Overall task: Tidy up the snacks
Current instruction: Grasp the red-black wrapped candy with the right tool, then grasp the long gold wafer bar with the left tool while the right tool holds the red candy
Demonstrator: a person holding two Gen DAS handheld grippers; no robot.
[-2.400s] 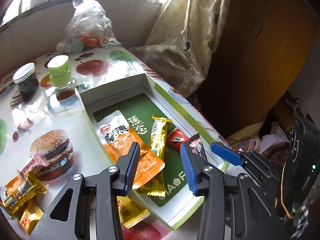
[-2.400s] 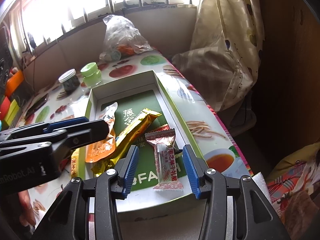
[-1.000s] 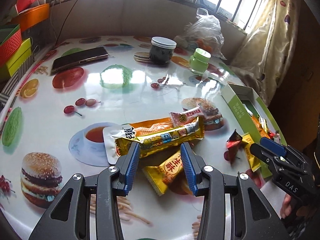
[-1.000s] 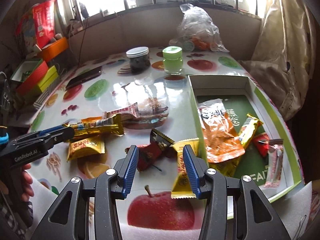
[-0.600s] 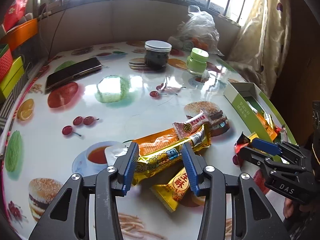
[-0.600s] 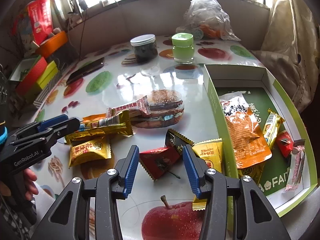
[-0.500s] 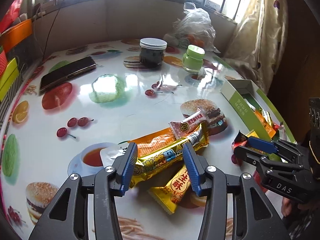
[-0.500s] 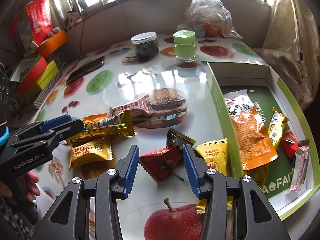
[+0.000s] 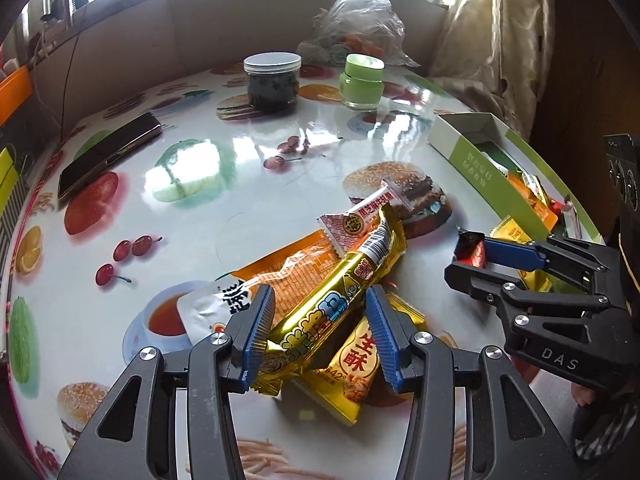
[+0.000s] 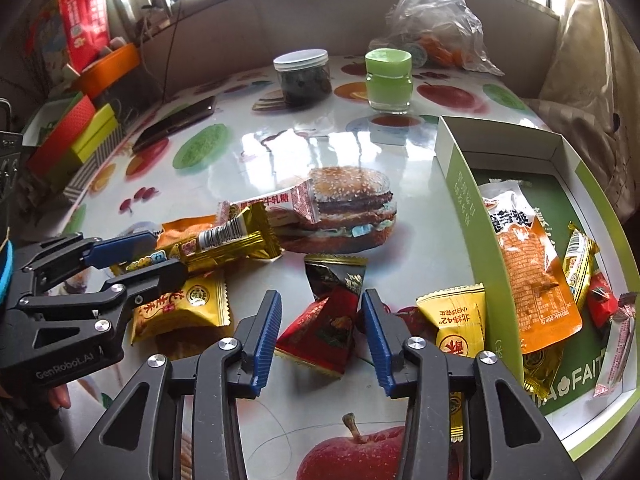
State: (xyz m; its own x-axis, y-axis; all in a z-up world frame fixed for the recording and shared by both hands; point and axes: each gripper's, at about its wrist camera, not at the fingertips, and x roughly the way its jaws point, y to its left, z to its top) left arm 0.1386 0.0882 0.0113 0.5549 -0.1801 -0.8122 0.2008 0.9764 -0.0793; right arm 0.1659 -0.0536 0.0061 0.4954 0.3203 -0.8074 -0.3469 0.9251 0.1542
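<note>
My left gripper is open, its fingers on either side of a long gold snack bar that lies on an orange packet and a yellow peanut-crisp packet. A pink-white nougat stick lies just beyond. My right gripper is open around a red triangular packet. A black-gold packet lies beyond it and a yellow packet leans on the green box. The box holds an orange packet and several small sweets.
A dark jar, a green jar and a plastic bag stand at the table's far side. A phone lies at the left. Coloured boxes stand beyond the left edge. A curtain hangs at the right.
Both grippers have swung from the green box to the loose snacks on the table and come down. The left now straddles the gold bar, the right the red triangular packet.
</note>
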